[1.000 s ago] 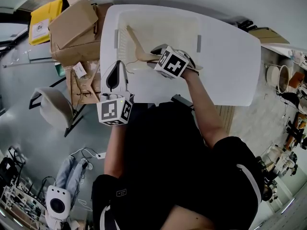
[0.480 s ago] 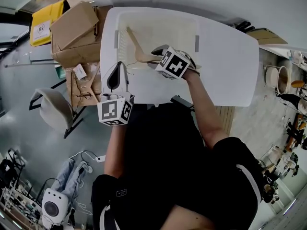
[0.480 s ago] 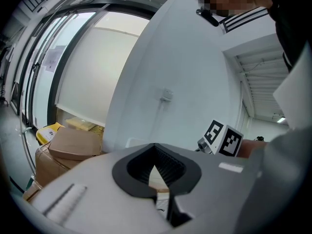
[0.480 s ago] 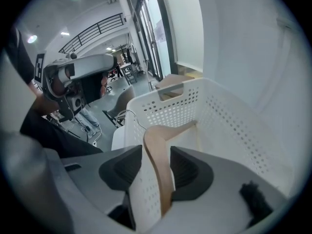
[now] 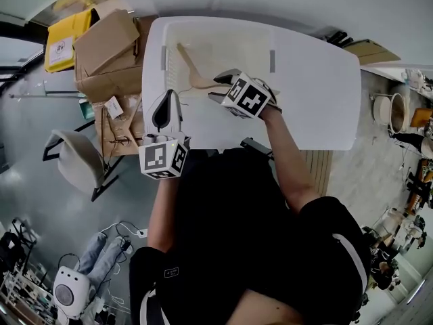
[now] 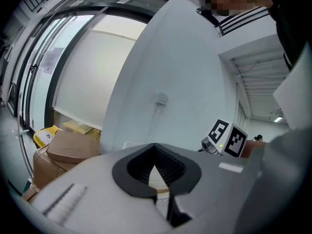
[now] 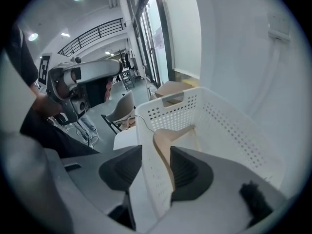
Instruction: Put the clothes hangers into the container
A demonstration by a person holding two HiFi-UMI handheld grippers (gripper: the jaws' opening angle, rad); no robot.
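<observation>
Drawn back slightly: right claw [image 5: 220,87], jaws apart, off the hanger [image 5: 191,68].
Hanger lies in the white container [image 5: 223,29], far left on the table [image 5: 318,100]; release looks done. Left claw [image 5: 164,108] idles closed, empty. Next: lift clear of the near wall.

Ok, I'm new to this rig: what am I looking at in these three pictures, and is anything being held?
No robot arm: a person holds a two-jaw gripper in each hand. The head view looks down from their head; the other two cameras ride on the grippers. On the white table stands a white perforated basket with a wooden clothes hanger inside. The right gripper has its jaws apart astride the basket's wall, the hanger beside one pad, not clamped. The left gripper is shut on nothing.
</observation>
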